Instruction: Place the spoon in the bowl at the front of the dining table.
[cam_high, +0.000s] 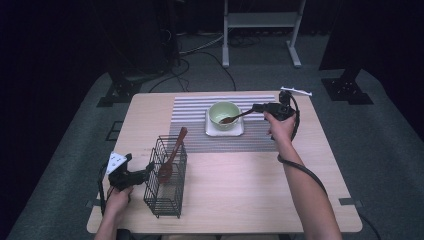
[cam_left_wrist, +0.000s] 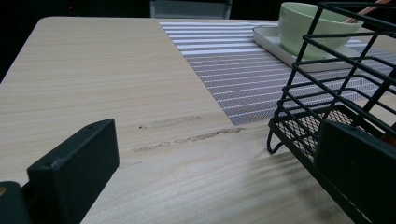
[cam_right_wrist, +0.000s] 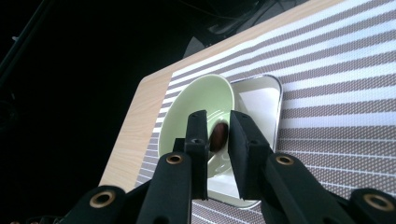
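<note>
Right claw (cam_right_wrist: 218, 135) hangs over the pale green ceramic bowl (cam_high: 223, 115), well inside the tabletop's (cam_high: 250, 180) far edge, with bare tabletop nearer the person. Jaws stand narrowly apart, flanking the brown wooden spoon's (cam_high: 231, 119) handle; pad contact unclear. The spoon's head rests in the bowl, just beyond the jaws. Left claw (cam_high: 148, 169) stands wide, one jaw against the black wire basket (cam_high: 166, 176).

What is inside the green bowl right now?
The brown spoon's head lies in the green bowl, its handle between the right claw's jaws. Those jaws cover part of the bowl's floor in the right gripper view.
</note>
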